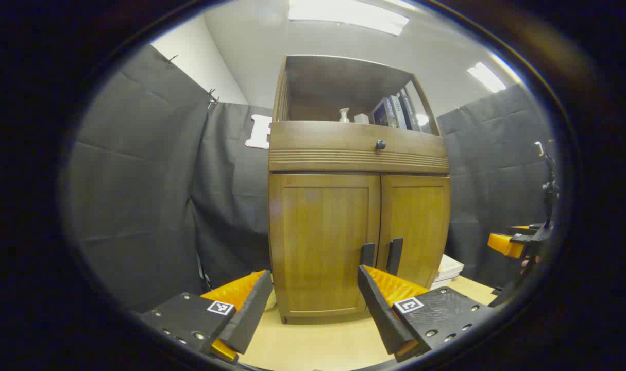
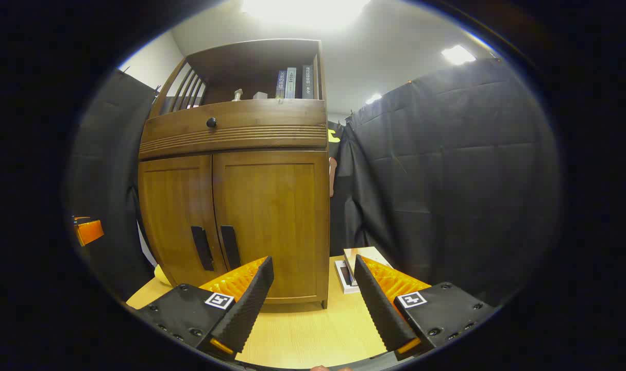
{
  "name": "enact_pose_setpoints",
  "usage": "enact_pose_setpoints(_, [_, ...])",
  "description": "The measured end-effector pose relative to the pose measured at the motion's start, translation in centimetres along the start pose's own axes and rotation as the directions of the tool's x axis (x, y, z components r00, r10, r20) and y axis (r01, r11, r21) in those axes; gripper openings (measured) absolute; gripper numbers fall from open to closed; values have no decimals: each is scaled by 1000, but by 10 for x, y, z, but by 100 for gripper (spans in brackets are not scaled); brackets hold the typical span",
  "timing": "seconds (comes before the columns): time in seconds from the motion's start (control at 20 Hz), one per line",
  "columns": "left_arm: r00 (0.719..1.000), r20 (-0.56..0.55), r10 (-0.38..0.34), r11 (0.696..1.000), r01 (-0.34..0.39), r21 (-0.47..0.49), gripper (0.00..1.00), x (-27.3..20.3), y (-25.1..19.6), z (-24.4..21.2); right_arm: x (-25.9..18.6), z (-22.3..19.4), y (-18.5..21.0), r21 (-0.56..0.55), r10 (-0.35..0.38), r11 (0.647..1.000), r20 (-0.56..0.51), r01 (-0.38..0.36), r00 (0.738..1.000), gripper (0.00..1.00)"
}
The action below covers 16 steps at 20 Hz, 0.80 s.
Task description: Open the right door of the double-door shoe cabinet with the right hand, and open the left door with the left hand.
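With both doors shut, the right door's upright handle (image 2: pixel 230 247) lies ahead-left of the wide-open right gripper (image 2: pixel 313 293), while the left gripper (image 1: pixel 315 304) also gapes wide.

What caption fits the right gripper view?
Open right gripper faces the shoe cabinet, both doors shut.

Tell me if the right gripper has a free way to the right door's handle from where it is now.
Probably yes. The right gripper is open, short of the cabinet, and only bare tabletop lies before the closed right door. Its dark handle sits left of the fingers' line, so it must shift sideways.
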<state>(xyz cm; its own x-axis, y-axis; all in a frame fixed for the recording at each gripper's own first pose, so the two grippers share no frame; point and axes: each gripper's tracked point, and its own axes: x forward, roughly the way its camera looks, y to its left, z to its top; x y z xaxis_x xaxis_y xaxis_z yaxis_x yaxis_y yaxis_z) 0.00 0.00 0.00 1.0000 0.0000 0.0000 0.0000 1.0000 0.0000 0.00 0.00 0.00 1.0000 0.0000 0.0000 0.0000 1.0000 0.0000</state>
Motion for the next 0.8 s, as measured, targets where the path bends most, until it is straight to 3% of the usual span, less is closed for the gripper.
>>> enact_pose_setpoints(0.5, [1000,13,2,1000,-2,3,96,-7,-3,-3,-2,15,13,5,37,999,9,-37,999,99])
enact_pose_setpoints(0.7, [1000,2,0,1000,0,3,99,-7,-3,-4,4,18,20,20,51,999,-4,-51,999,95])
enact_pose_setpoints(0.8, [1000,2,4,1000,-4,4,94,-8,-4,-5,9,24,27,27,66,997,-2,-66,998,94])
